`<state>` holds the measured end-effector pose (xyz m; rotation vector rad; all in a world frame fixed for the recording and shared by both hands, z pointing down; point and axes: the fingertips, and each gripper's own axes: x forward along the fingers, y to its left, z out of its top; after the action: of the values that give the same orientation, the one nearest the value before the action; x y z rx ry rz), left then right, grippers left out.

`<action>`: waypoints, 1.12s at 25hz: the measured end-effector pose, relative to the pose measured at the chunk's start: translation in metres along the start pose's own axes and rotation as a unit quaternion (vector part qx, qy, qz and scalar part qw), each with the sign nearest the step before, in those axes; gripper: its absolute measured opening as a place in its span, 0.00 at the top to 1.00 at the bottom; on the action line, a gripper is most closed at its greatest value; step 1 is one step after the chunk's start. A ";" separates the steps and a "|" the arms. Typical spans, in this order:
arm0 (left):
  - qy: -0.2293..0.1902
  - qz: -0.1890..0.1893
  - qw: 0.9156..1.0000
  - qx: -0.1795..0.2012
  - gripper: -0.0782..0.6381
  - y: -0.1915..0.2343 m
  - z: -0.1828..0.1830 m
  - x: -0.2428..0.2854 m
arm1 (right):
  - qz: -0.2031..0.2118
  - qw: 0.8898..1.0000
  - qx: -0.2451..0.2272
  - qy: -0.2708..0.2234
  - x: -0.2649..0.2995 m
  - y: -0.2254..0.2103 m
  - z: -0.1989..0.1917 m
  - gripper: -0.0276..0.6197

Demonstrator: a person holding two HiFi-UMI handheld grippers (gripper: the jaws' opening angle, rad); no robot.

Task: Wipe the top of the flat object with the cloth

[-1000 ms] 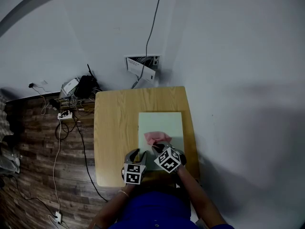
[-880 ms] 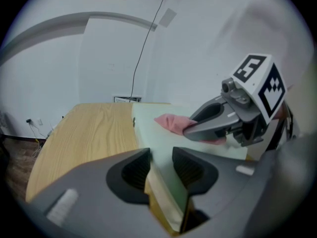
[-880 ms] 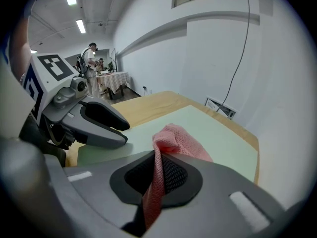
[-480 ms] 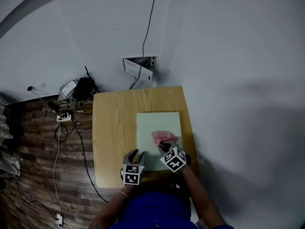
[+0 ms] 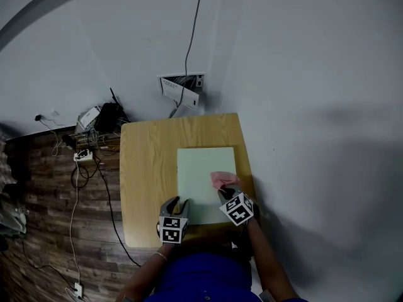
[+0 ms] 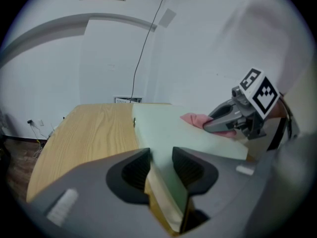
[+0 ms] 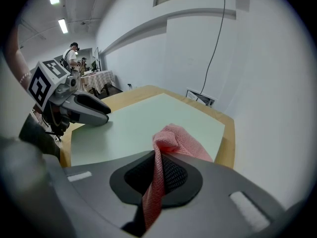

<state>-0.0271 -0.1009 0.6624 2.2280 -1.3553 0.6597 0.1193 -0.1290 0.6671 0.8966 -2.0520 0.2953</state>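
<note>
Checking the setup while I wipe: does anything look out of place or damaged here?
Nothing on the table: the green board lies flat and square, the pink cloth on it. Behind the table, the wall box cover hangs askew, with cables showing.

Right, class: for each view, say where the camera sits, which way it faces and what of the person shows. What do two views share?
Head view: on the person's head, facing steeply down at the table, green board and pink cloth; forearms, left gripper, right gripper show.
Left gripper view: rides the left gripper, facing along the board it clamps; its own jaws show.
Right gripper view: rides the right gripper, facing across the board; its jaws pinch the cloth.
Shared: each gripper view shows the opposite gripper.
</note>
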 end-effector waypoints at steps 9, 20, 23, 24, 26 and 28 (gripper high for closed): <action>0.003 -0.006 1.000 -0.011 0.70 0.000 0.002 0.000 | -0.005 1.000 0.017 0.008 -0.009 -0.011 -0.012 0.94; 0.004 -0.026 0.999 -0.031 0.69 0.000 0.004 -0.008 | -0.002 1.000 0.017 0.003 -0.012 -0.011 -0.012 0.93; 0.007 -0.045 0.999 -0.015 0.66 -0.005 0.003 -0.014 | -0.002 1.000 0.015 0.000 -0.012 -0.012 -0.011 0.93; 0.007 -0.052 0.999 -0.005 0.62 -0.008 0.001 -0.016 | -0.004 1.000 0.014 0.000 -0.011 -0.012 -0.012 0.93; 0.012 -0.064 0.998 0.016 0.60 -0.014 -0.004 -0.022 | -0.007 1.000 0.012 -0.001 -0.010 -0.012 -0.013 0.93; 0.019 -0.074 0.996 0.038 0.60 -0.018 -0.010 -0.025 | -0.011 1.000 0.011 -0.001 -0.009 -0.013 -0.014 0.93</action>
<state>-0.0225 -0.0699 0.6527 2.3369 -1.1519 0.7079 0.1398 -0.1266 0.6668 0.9332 -2.0433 0.3052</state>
